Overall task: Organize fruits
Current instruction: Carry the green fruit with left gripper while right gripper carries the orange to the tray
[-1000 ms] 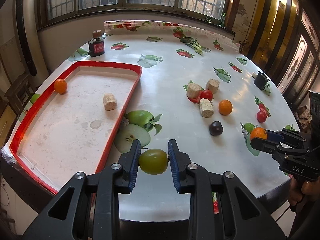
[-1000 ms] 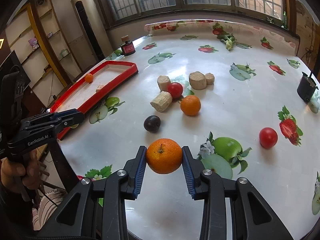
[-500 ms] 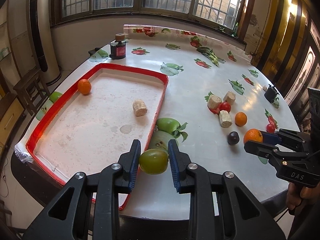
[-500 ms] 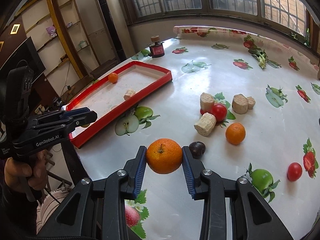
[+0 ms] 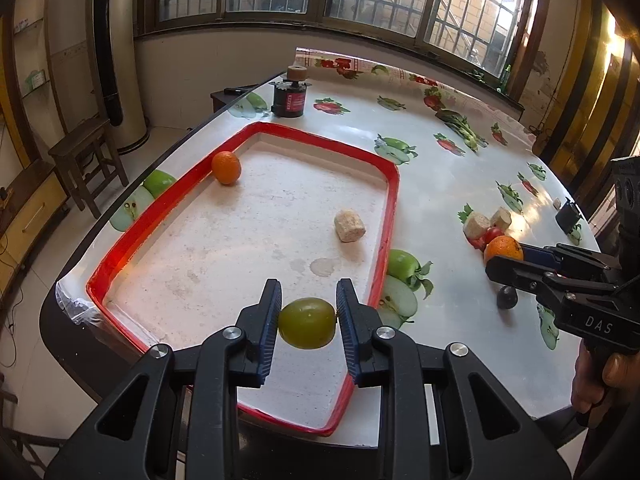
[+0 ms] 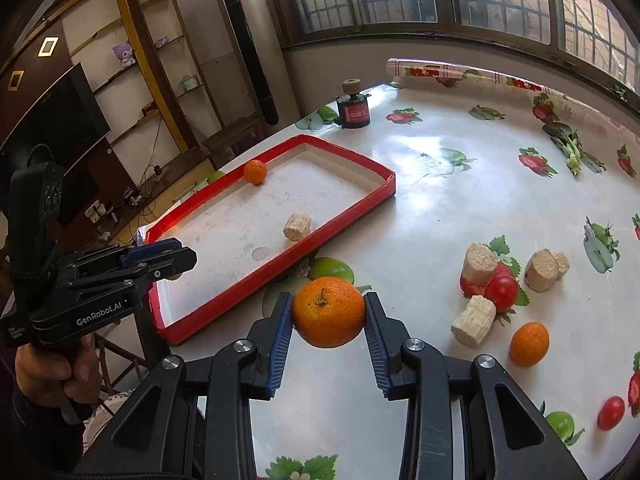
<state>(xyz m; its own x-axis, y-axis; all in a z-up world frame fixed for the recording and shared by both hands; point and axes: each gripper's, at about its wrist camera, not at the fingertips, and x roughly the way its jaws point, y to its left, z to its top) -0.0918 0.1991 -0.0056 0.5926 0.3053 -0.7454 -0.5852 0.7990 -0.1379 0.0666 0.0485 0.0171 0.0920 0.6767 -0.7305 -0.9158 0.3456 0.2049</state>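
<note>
Fruits here are small, round and firm-skinned — light enough for a two-finger pinch, but smooth and apt to roll or squirt out if squeezed off-centre, so the widest middle is the place to take hold. The left gripper (image 5: 307, 322) is doing just that: its ribbed blue pads pinch a green fruit (image 5: 307, 323), perhaps a plum or small apple, across its middle above the near end of the red-rimmed tray (image 5: 390, 216). The right gripper (image 6: 328, 314) pinches a larger orange (image 6: 329, 312) the same way, stem toward the camera, over the table just outside the tray's long rim. Inside the tray lie a small orange (image 5: 226, 167) near the far corner and a pale cork-like chunk (image 5: 350, 226). On the table (image 6: 440, 208), well apart from the tray, sit more chunks, a red tomato-like fruit (image 6: 501, 293), another orange (image 6: 529, 344) and a dark plum (image 5: 507, 297). The cloth is glossy, printed with fruit pictures — likely slick, so a dropped fruit would roll. Barred windows, shelves and a dark screen surround the table.
</note>
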